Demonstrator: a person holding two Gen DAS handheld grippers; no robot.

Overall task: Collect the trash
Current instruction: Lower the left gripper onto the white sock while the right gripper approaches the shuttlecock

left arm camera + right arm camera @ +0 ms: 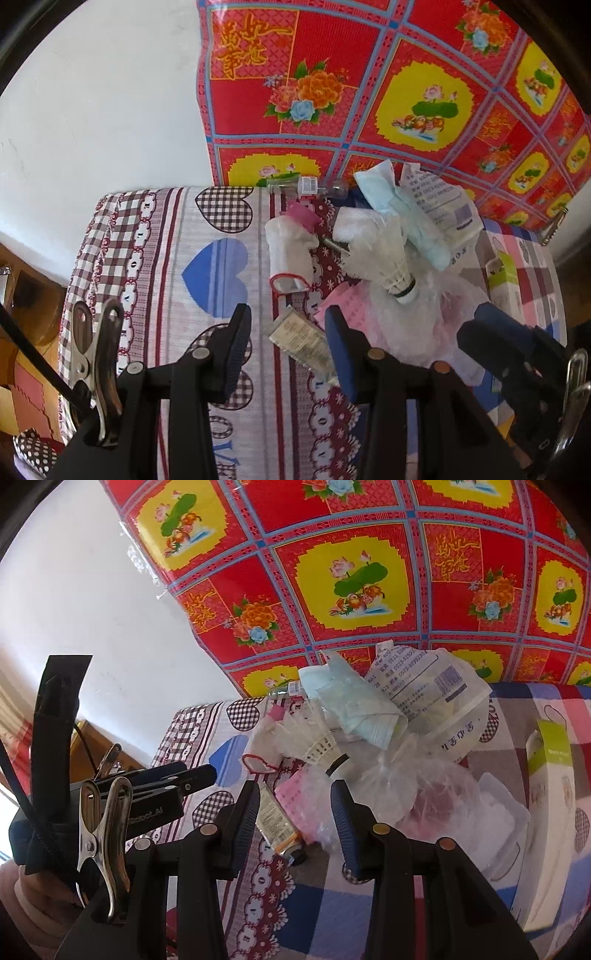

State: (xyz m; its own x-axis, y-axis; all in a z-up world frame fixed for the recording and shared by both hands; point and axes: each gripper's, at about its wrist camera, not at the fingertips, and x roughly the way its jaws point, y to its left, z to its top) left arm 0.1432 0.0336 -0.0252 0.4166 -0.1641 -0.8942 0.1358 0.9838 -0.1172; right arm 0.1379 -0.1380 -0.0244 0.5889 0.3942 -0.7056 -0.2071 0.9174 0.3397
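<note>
Hovering over a cloth-covered tabletop [221,221], both claws sit part-way open with nothing between the pads, so no trash has been picked up yet as far as I can tell. The left claw [288,350] points down at a flattened squeeze tube [301,341] lying near the front edge, which shows right in the gap between its fingers, so that looks like the likely first grab. The right claw [295,823] is aimed at the same area from the other side, with the tube [277,821] and a crumpled clear plastic bag [406,786] just ahead of it. All the junk is heaped toward the back edge, against the red flowered sheet [369,92] hanging behind: a shuttlecock [388,266] resting on the bag, a blue face mask [391,206], a printed paper packet [443,206] leaning on top, a white glove with red trim [291,254], and a small clear bottle [295,184] right at the back. A green and white box [546,812] stands off at the right edge. My guess is the pile is bunched up so each piece gets pulled off one at a time; light stuff like the bag could easily drag neighbours along.
</note>
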